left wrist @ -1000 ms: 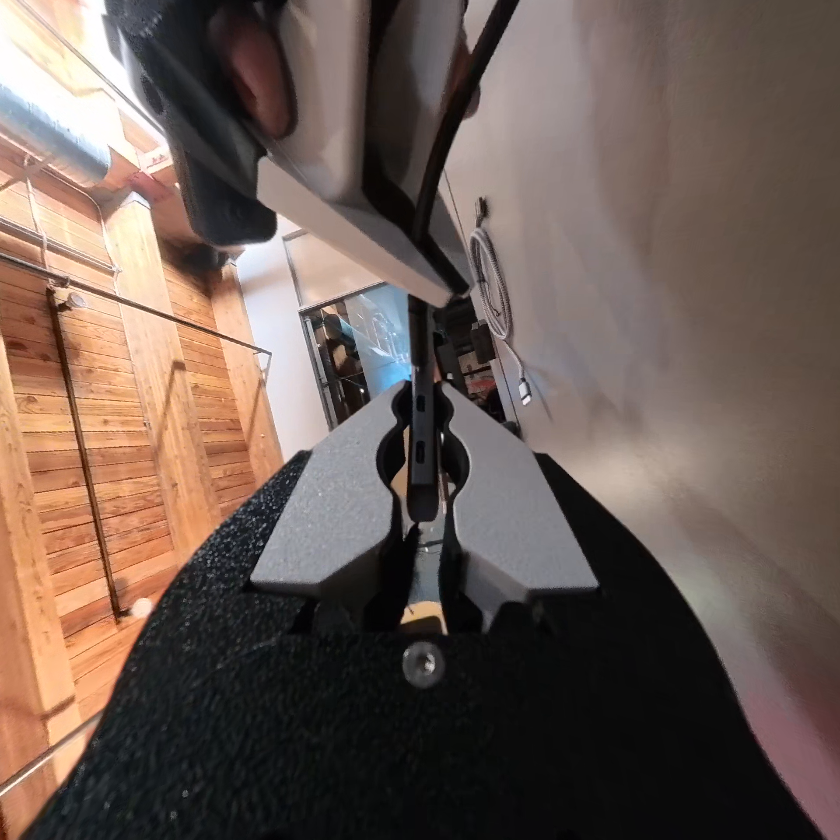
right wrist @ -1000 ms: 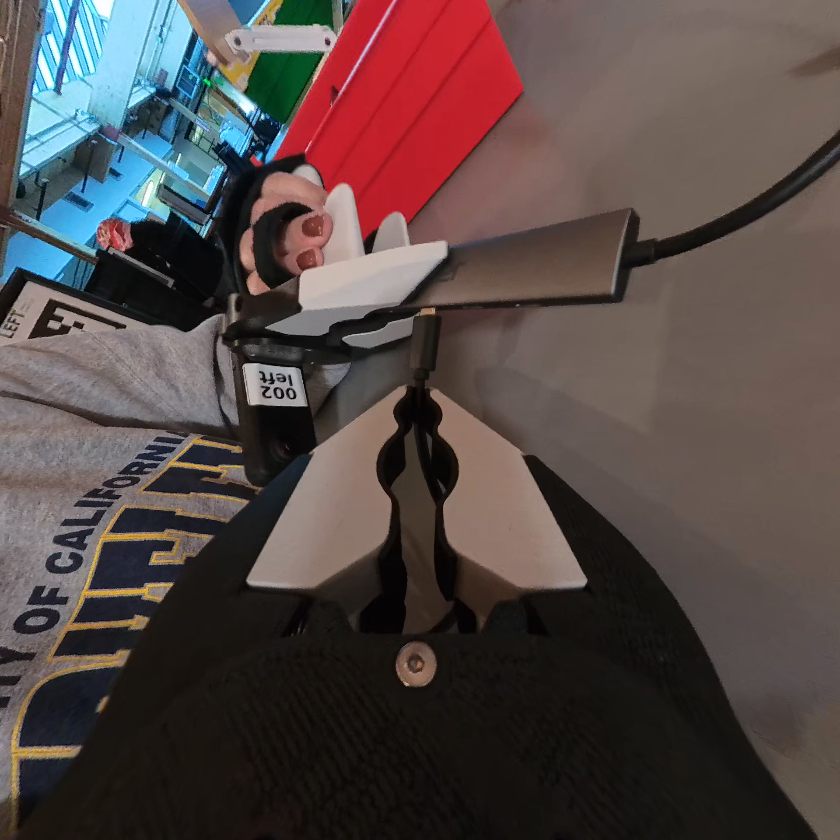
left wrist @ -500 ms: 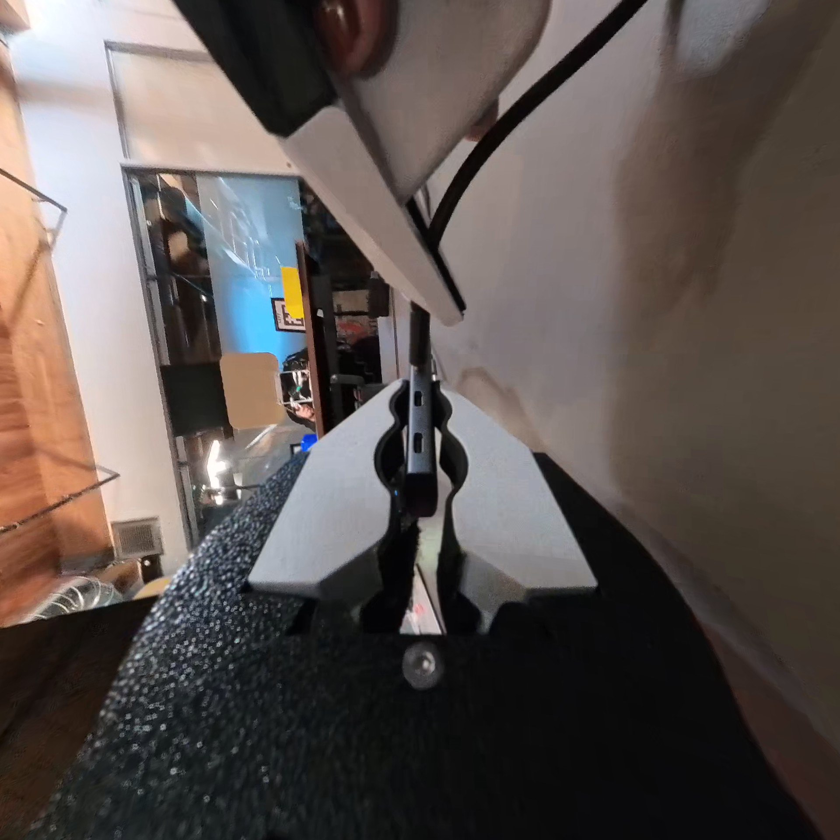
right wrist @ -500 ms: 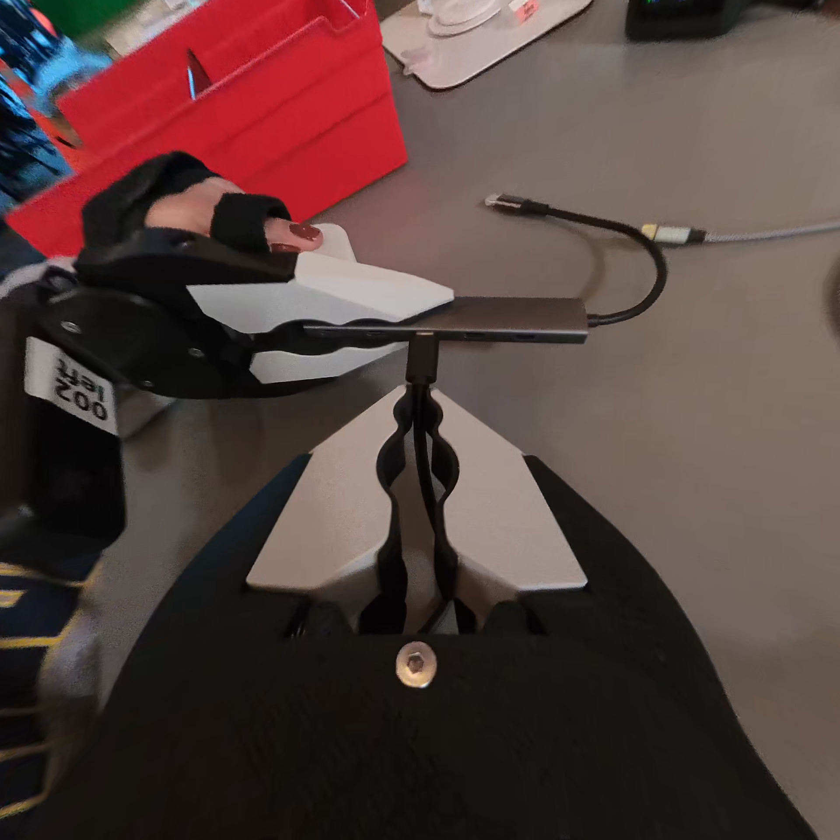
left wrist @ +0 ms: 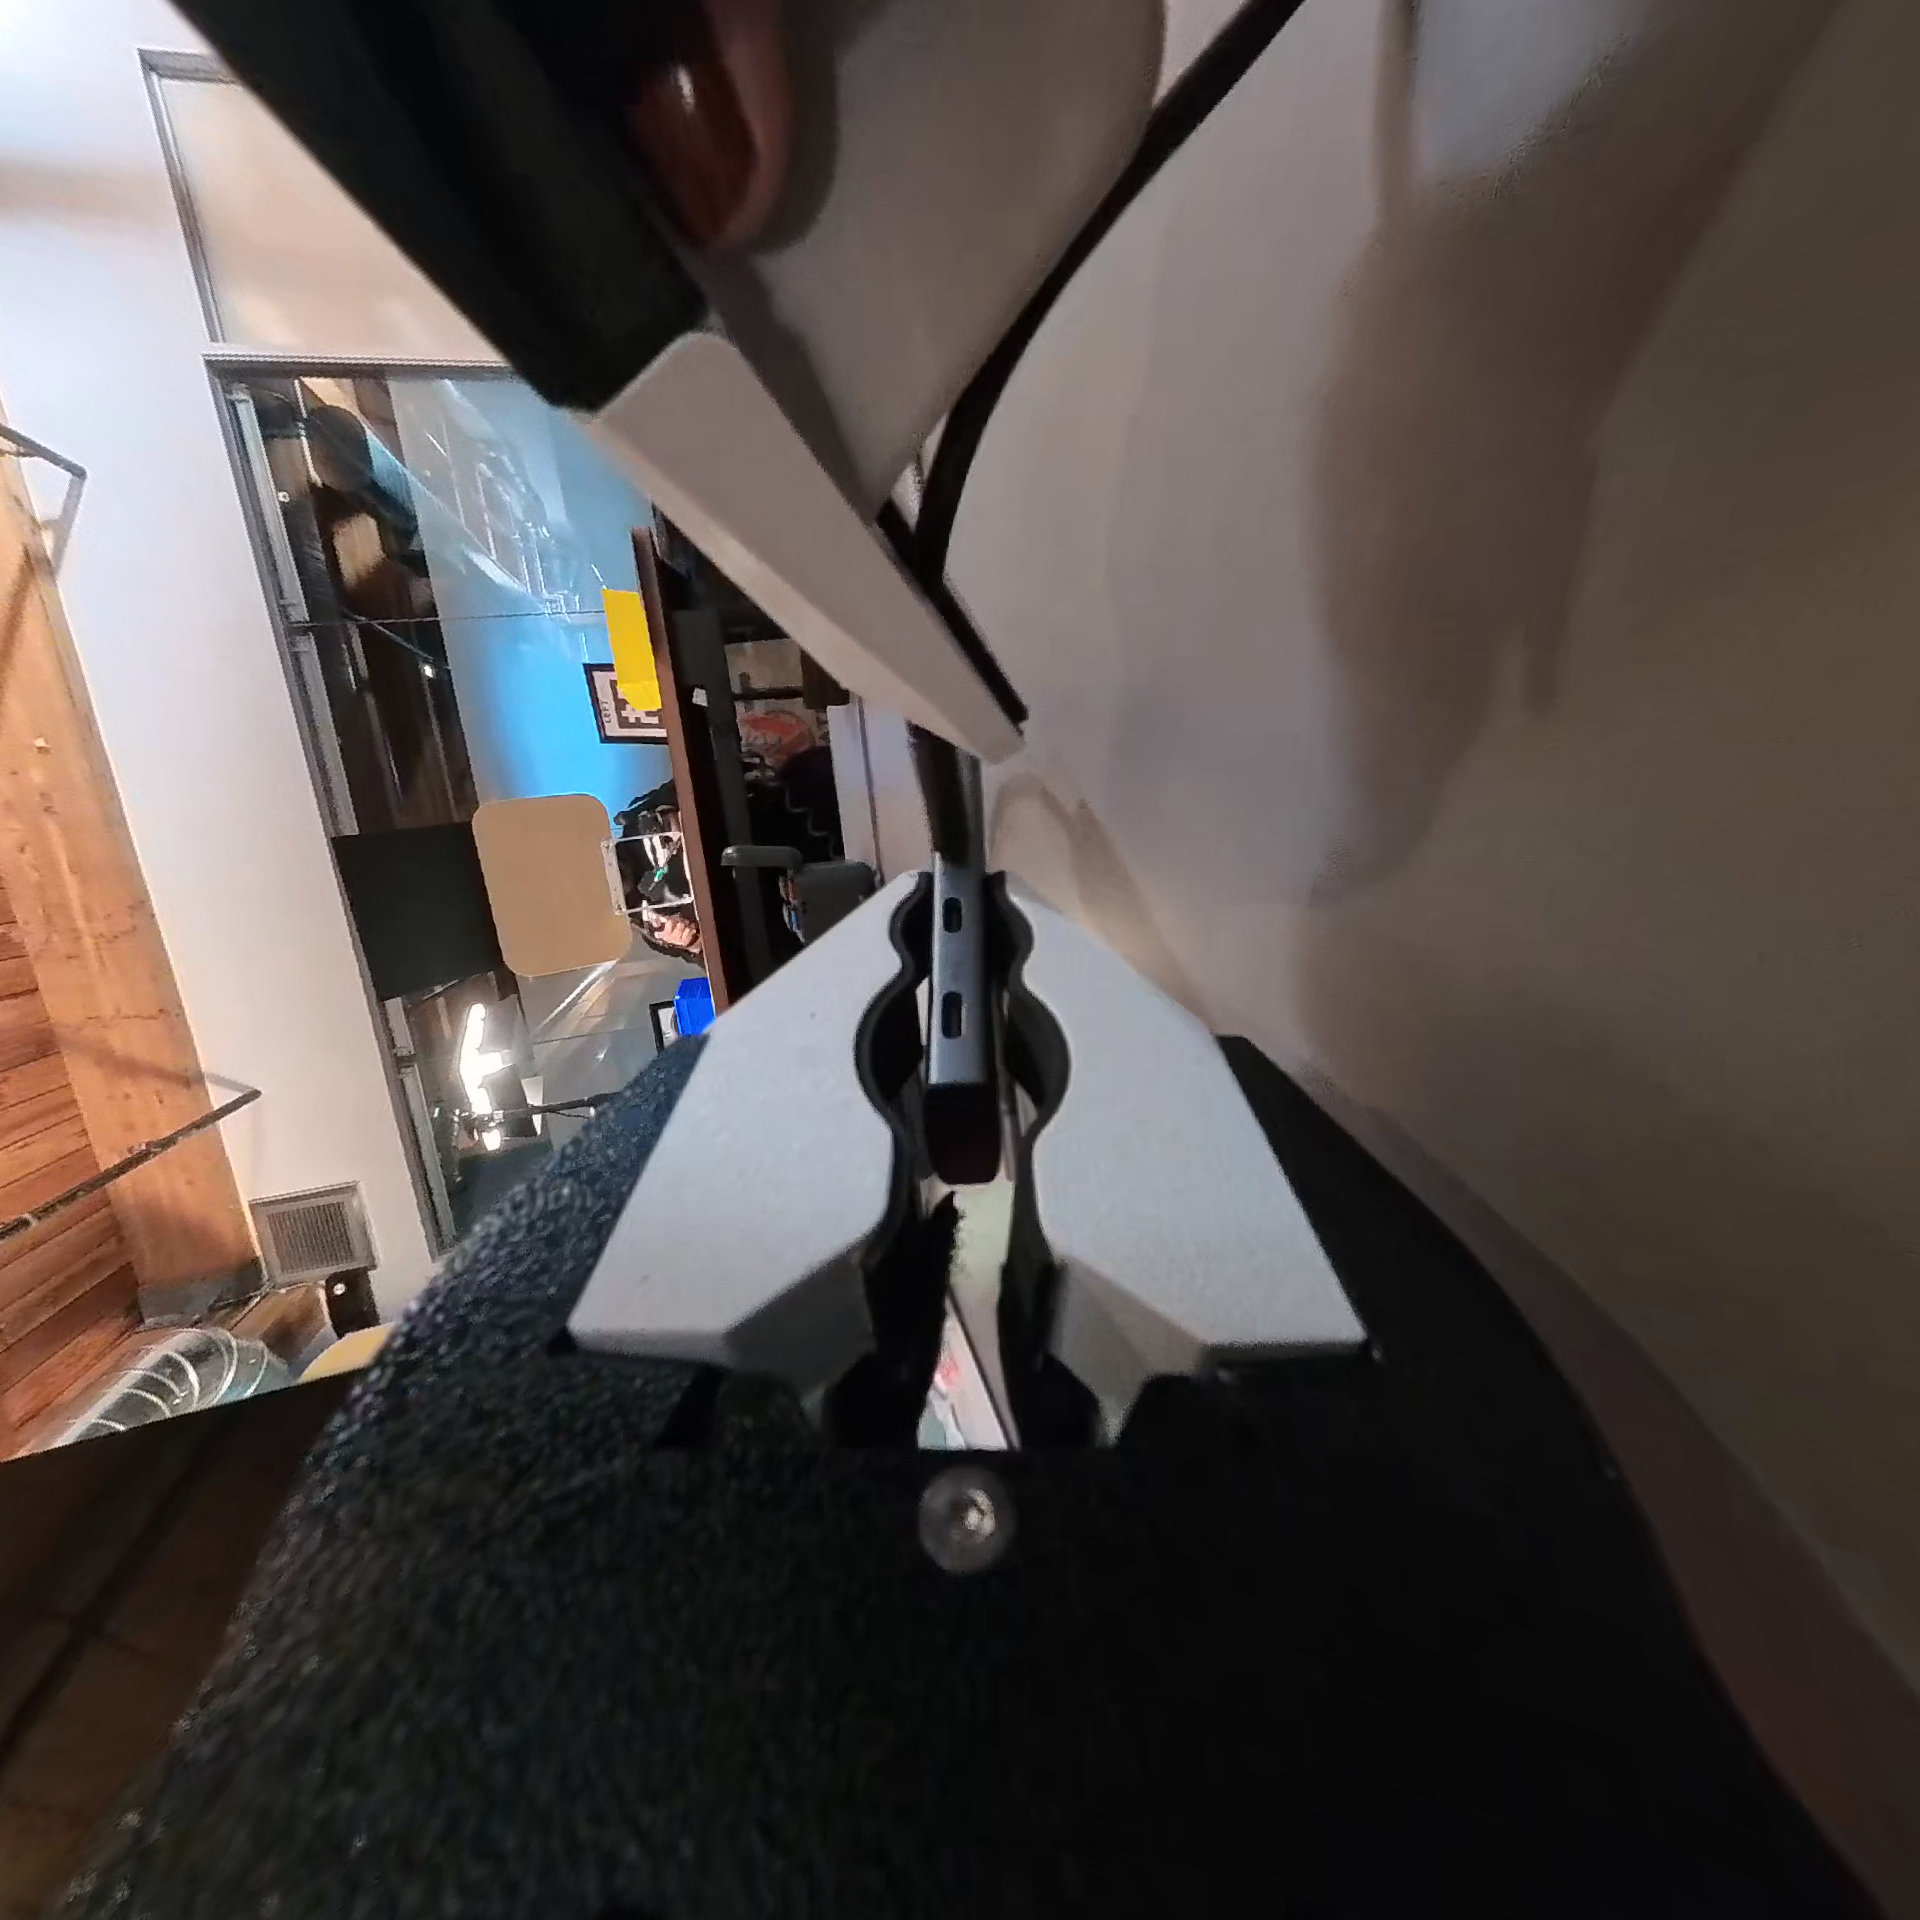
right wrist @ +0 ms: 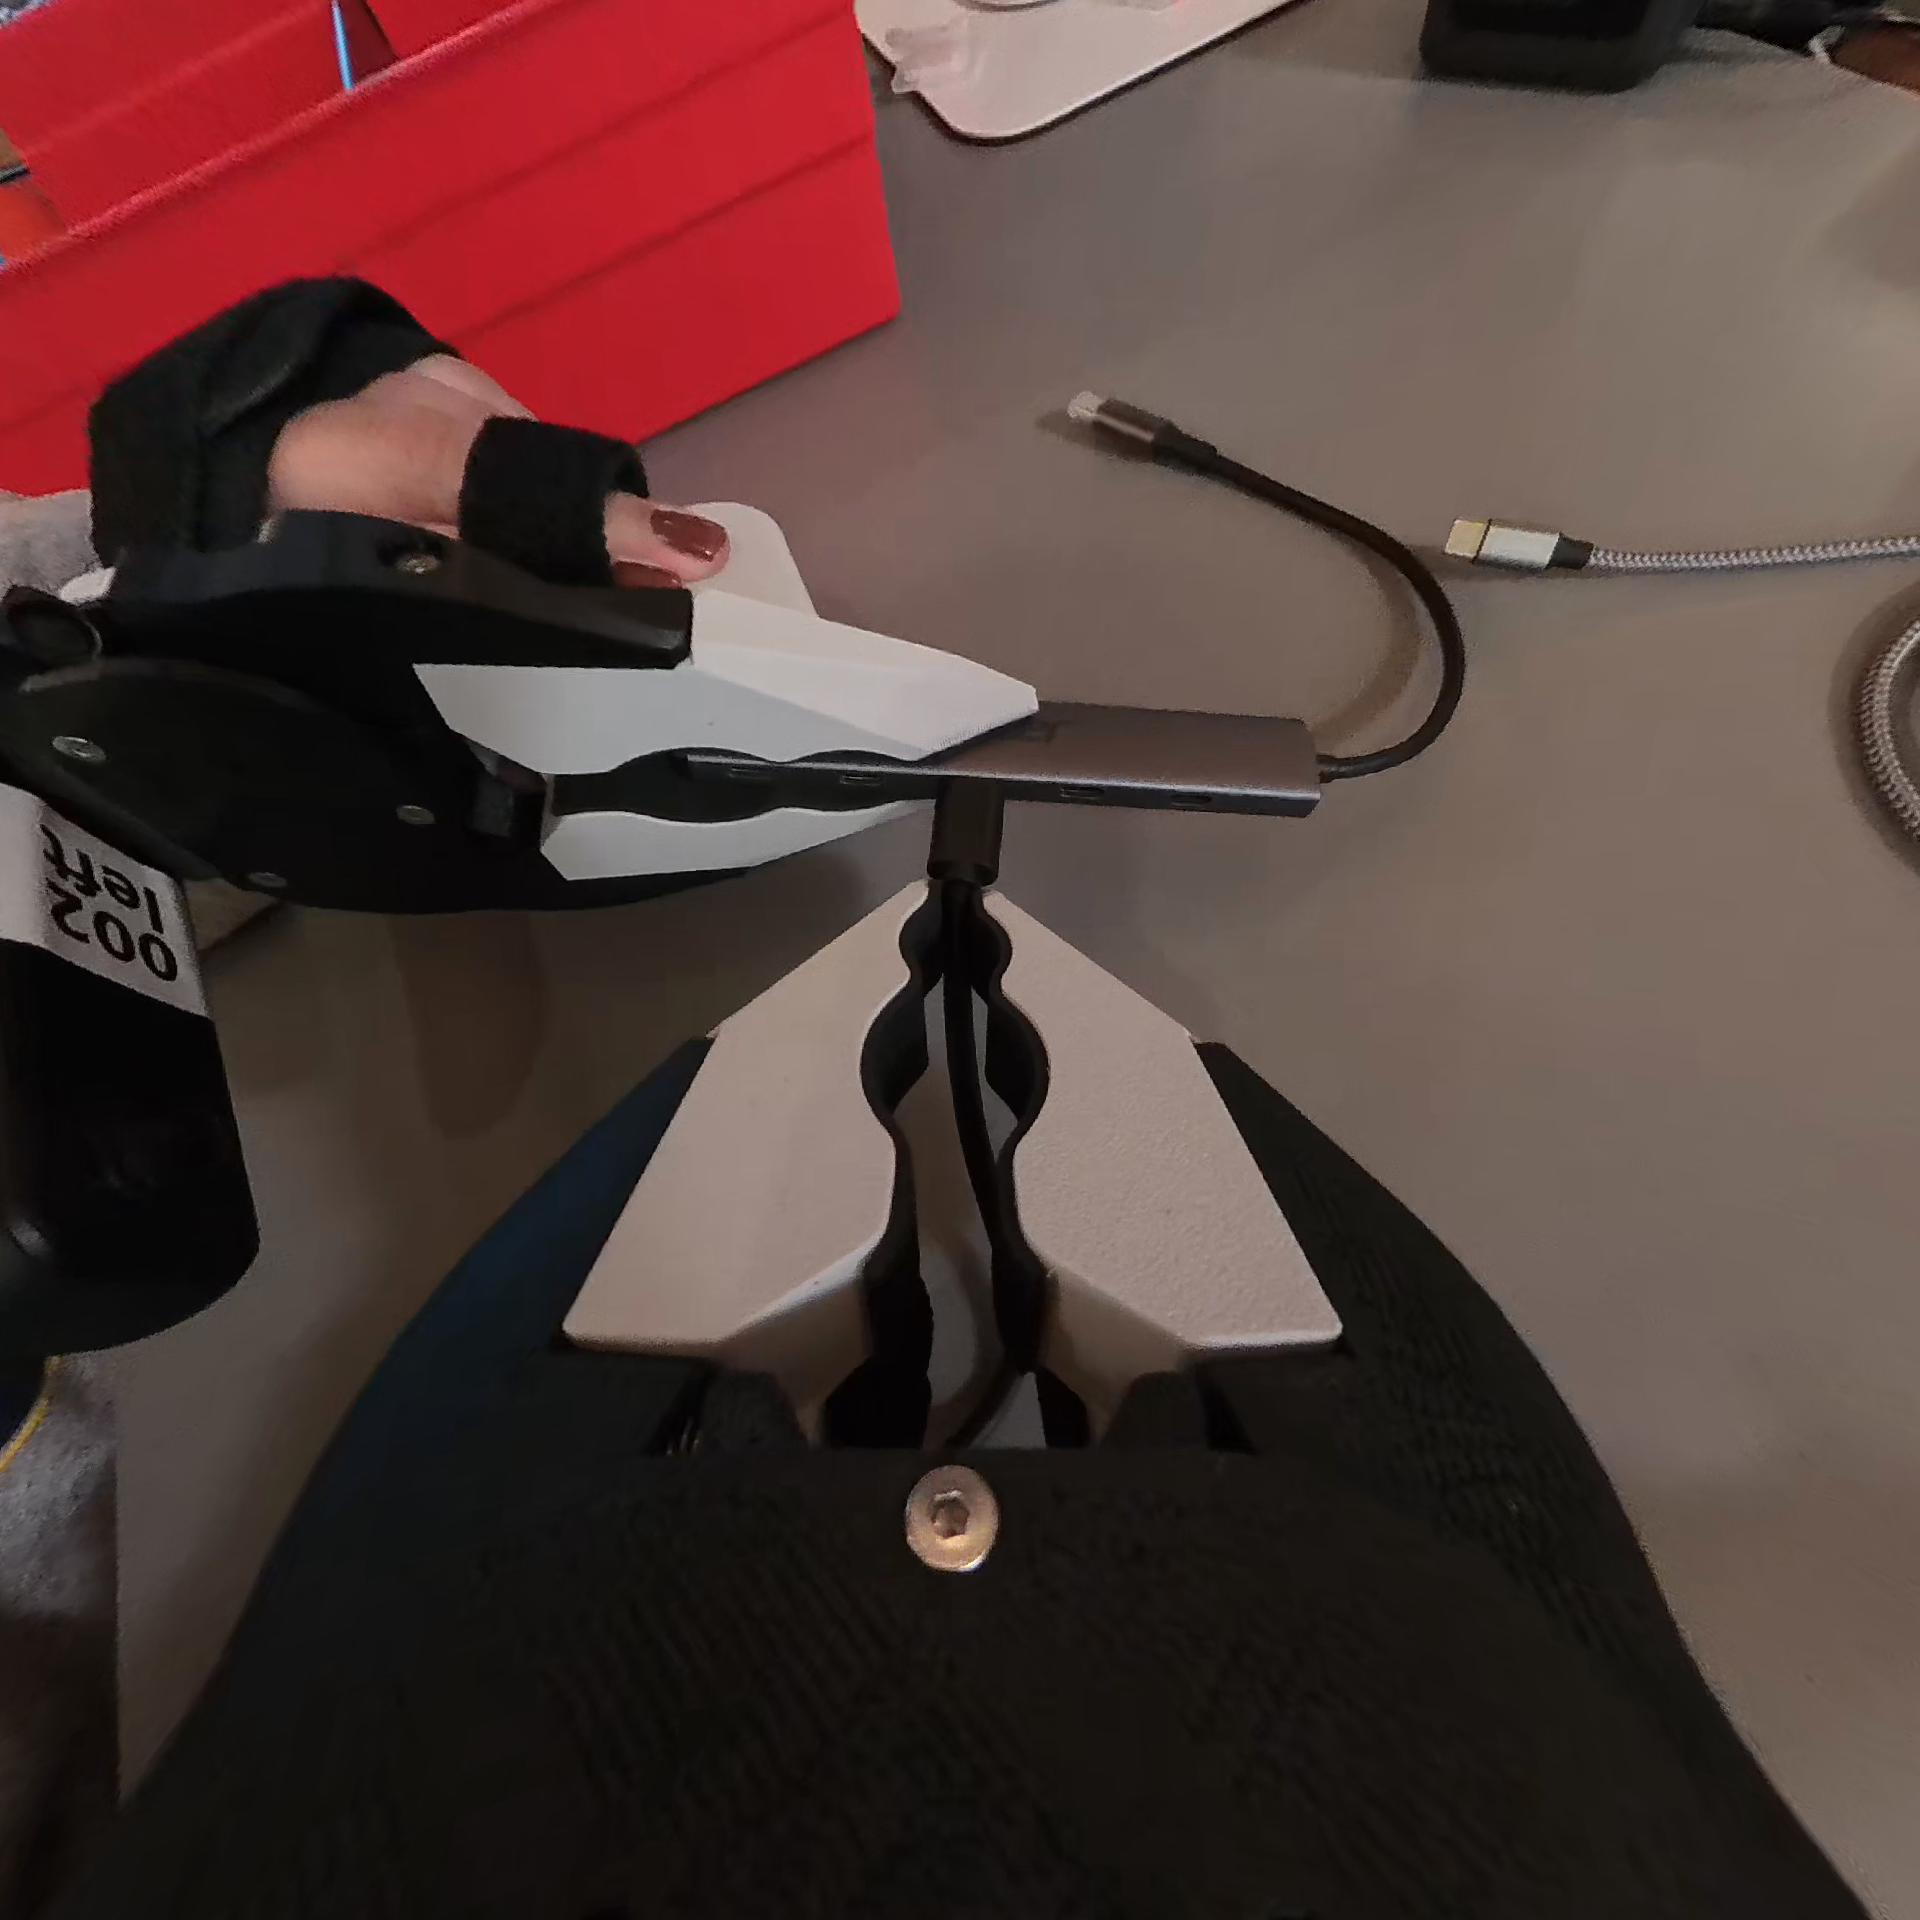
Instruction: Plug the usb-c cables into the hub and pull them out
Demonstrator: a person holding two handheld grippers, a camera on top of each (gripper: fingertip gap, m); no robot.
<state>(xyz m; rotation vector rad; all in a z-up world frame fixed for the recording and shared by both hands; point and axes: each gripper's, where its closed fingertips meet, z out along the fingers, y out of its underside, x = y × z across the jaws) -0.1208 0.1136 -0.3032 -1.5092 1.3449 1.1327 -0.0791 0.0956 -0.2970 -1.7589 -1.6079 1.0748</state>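
Hub (right wrist: 1143, 743) has swung level; your left gripper (right wrist: 914, 769) clamps it, right gripper (right wrist: 954, 902) pinches the seated black cable (right wrist: 961, 997): pull next.

Dim indoor light; edges warped; background blurred

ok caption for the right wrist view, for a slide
Right gripper pinches a black cable plugged into the grey hub held by the left gripper.

A grey table (right wrist: 1351, 1143) carries a red bin (right wrist: 520, 187) and a braided cable (right wrist: 1714, 549).
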